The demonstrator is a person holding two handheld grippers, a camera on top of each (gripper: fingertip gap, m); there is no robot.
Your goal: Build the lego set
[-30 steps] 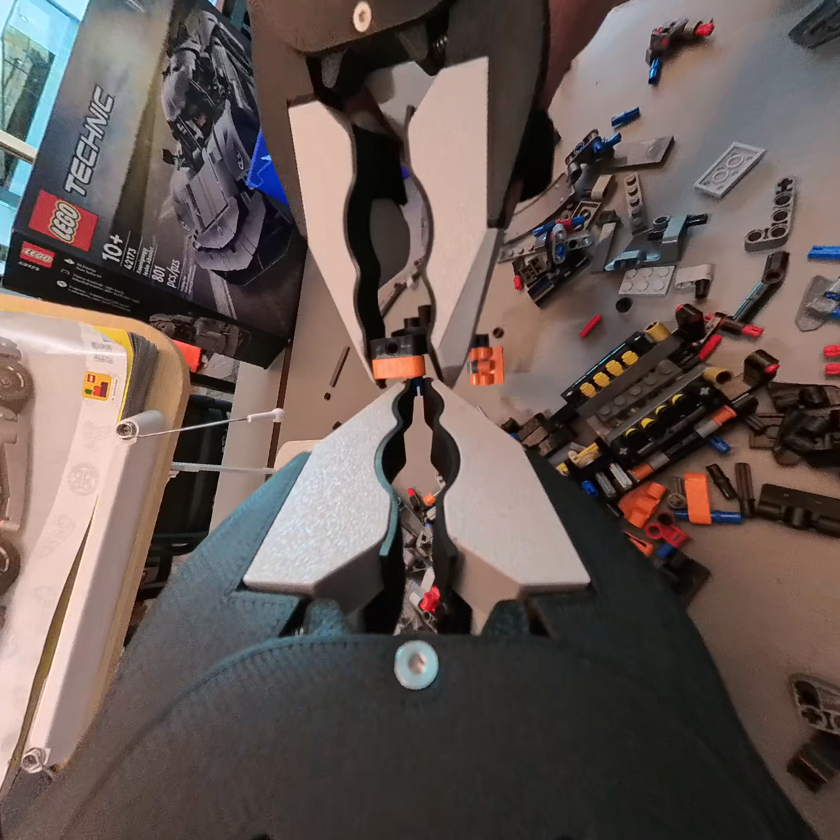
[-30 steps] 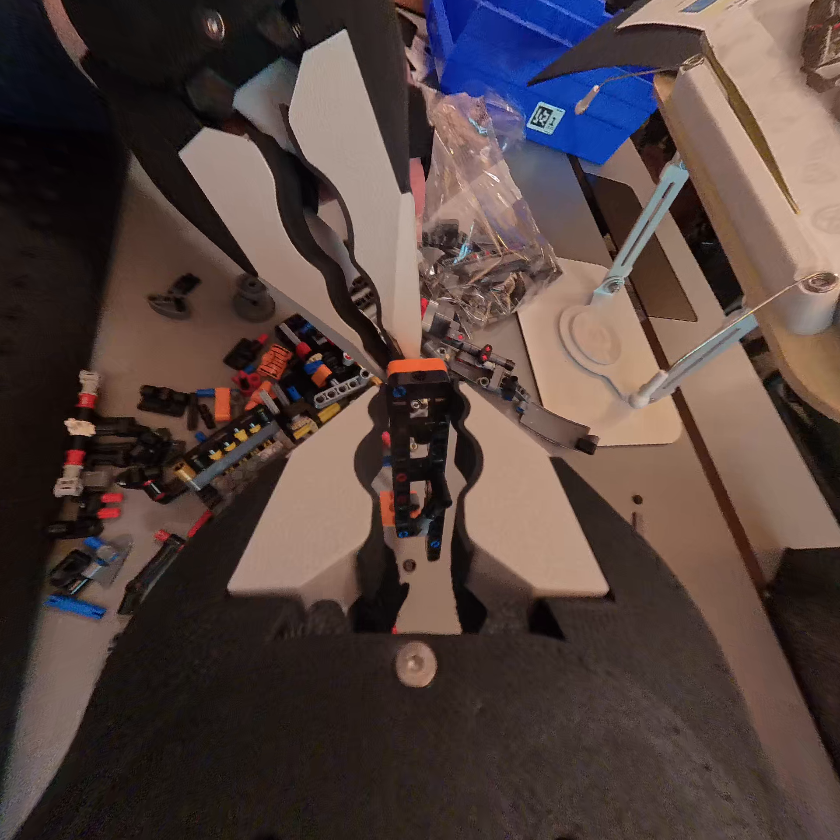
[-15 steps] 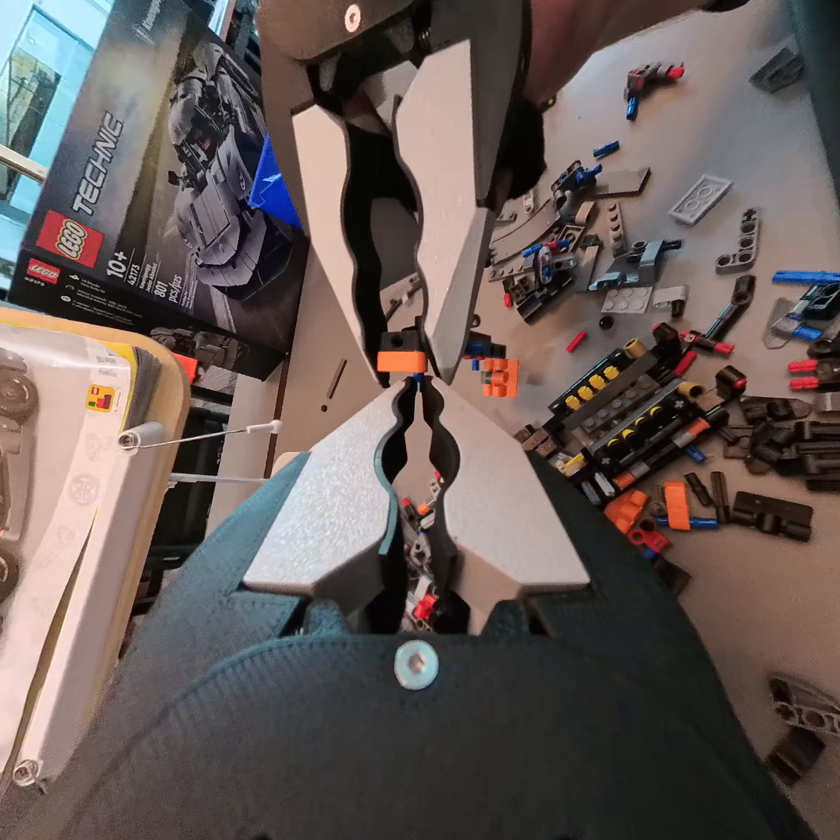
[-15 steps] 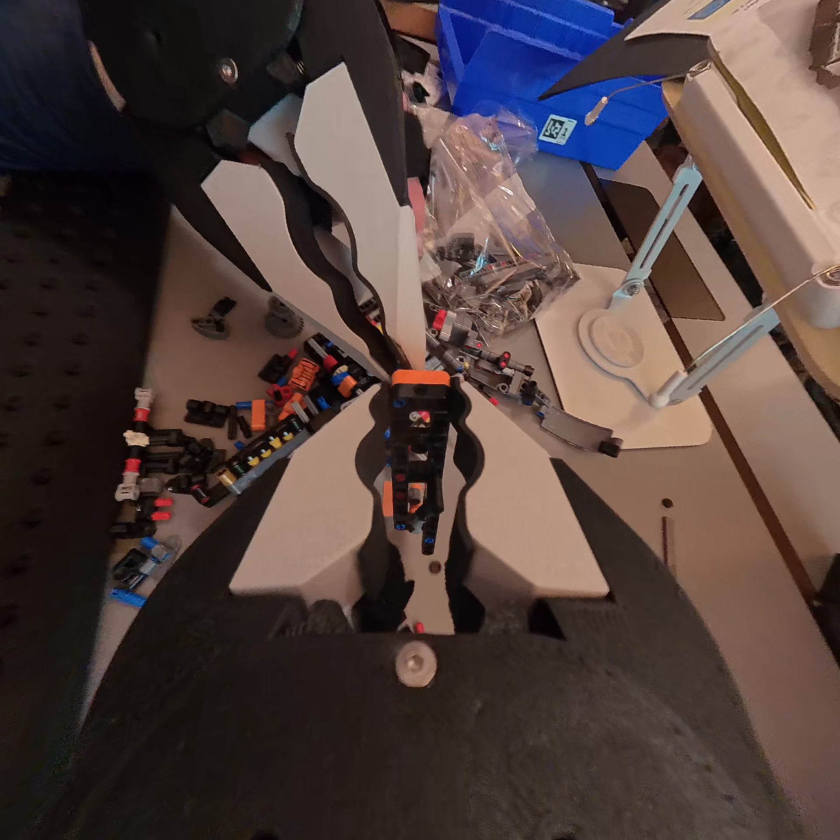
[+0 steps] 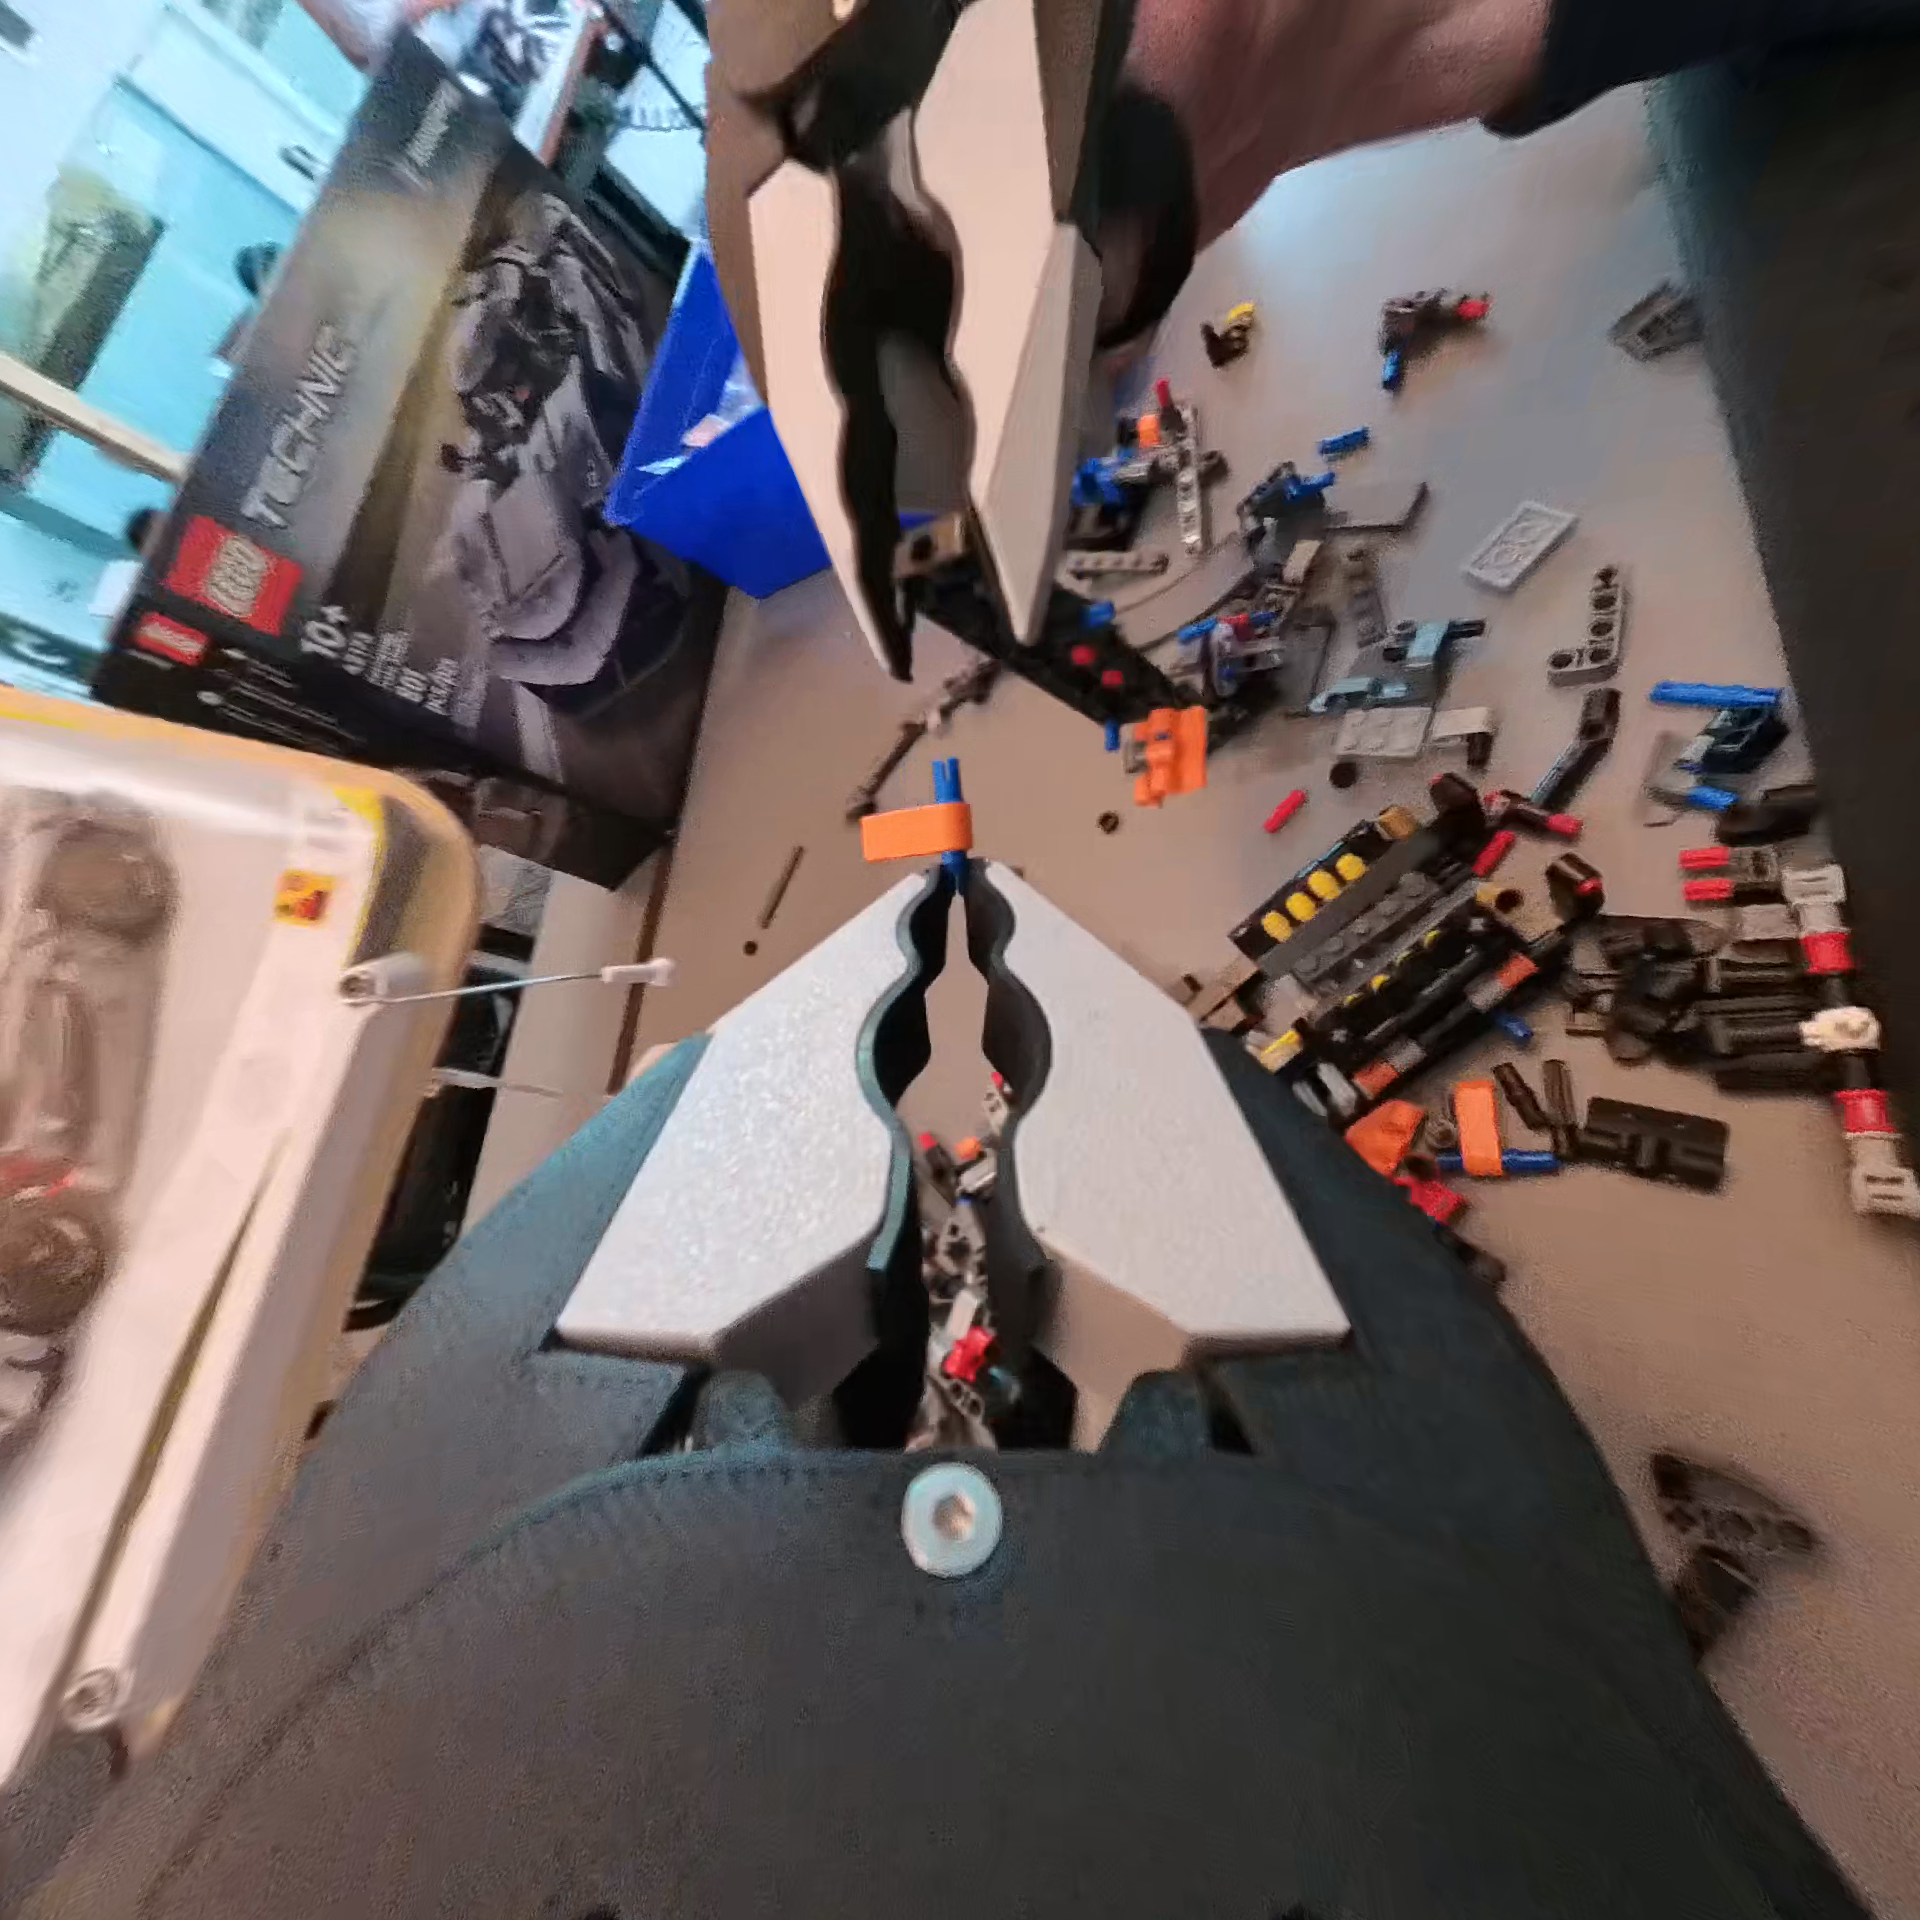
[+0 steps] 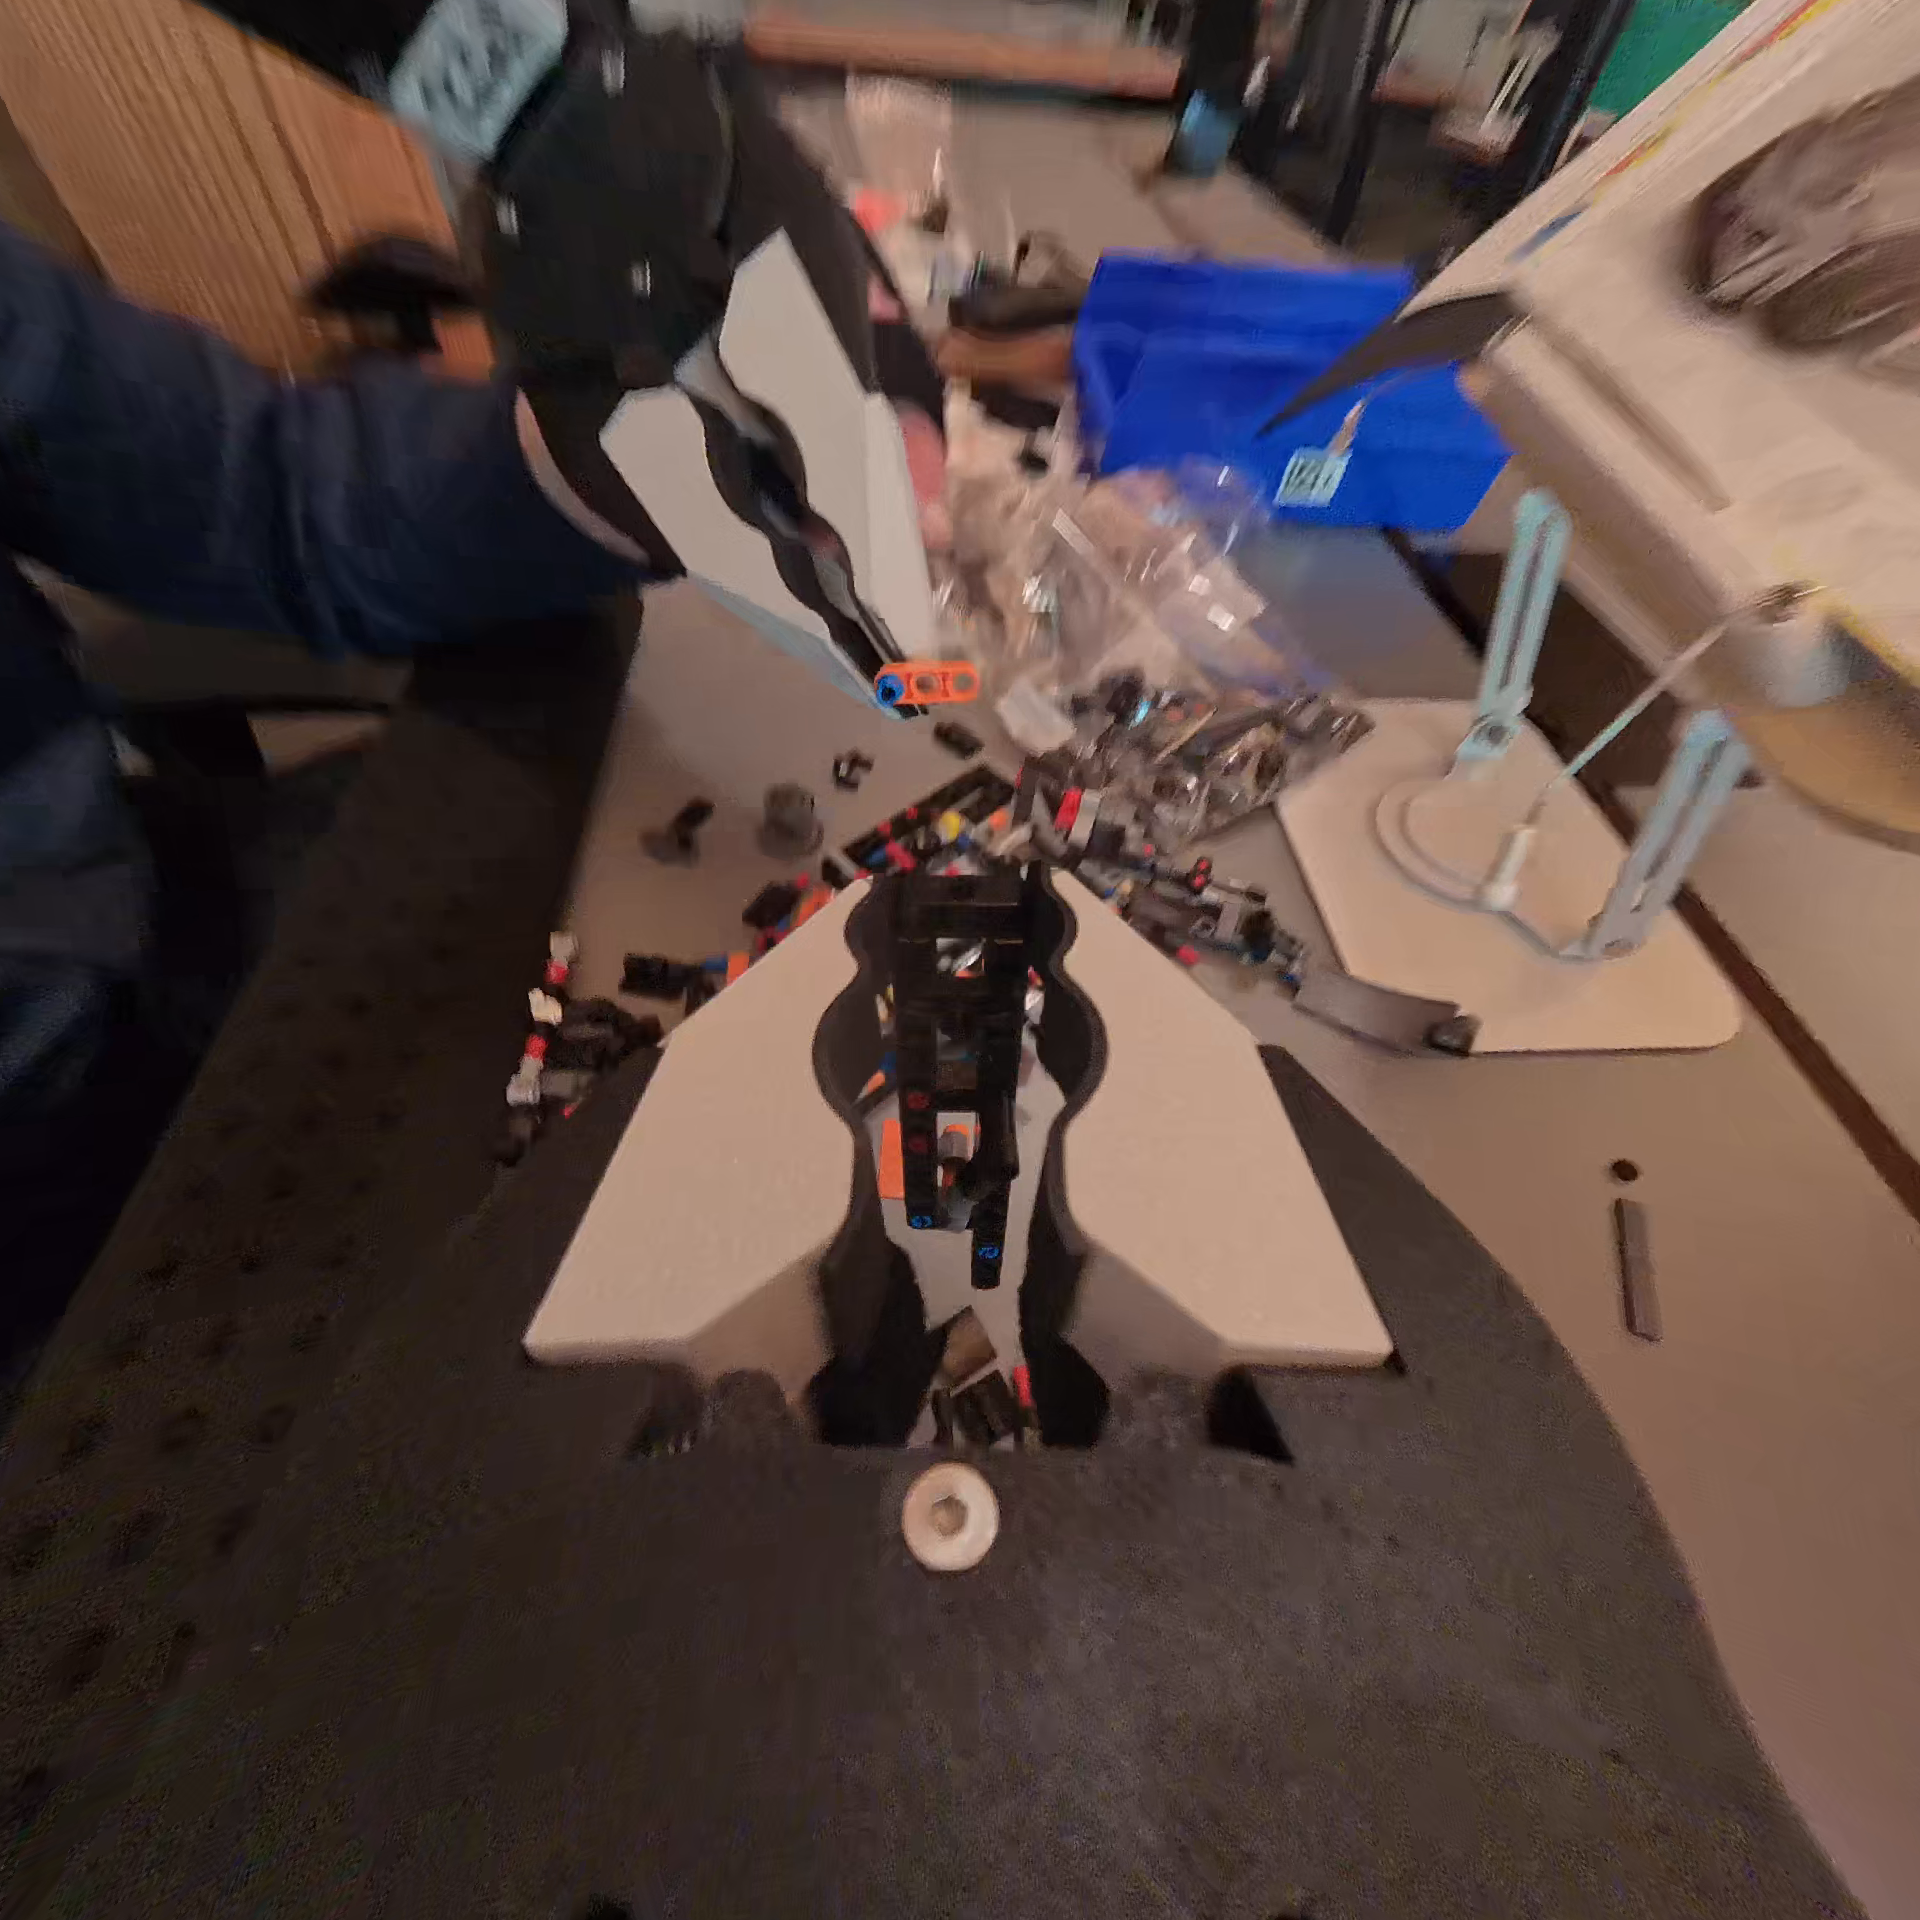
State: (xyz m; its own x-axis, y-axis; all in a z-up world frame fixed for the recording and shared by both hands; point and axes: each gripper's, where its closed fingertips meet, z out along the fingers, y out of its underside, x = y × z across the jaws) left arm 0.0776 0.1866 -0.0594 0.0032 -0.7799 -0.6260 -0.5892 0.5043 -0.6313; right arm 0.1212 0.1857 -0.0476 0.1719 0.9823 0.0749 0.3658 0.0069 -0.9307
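My left gripper [image 5: 951,883] is shut on a blue pin that carries a short orange beam [image 5: 914,831], held in the air above the grey table [image 5: 1039,790]. My right gripper [image 6: 956,894] is shut on a black frame assembly [image 6: 956,1039] with red and blue pins, which runs back between its fingers. In the left wrist view the right gripper [image 5: 961,644] hangs above and beyond the orange beam, apart from it. In the right wrist view the left gripper [image 6: 883,691] holds the orange beam [image 6: 930,683] up and to the left of the assembly.
Loose parts [image 5: 1455,935] cover the table on the right. A set box [image 5: 395,499] and blue bin [image 5: 717,488] stand at the back. An instruction booklet [image 5: 156,1039] rests on a white stand [image 6: 1507,935]. A clear parts bag [image 6: 1122,623] lies nearby. Spacing between my two grippers at the tips: around 6 cm.
The two grippers were tip to tip with the orange beam against the black assembly. They have pulled apart; the orange beam stays on the left gripper's pin, the assembly with the right.
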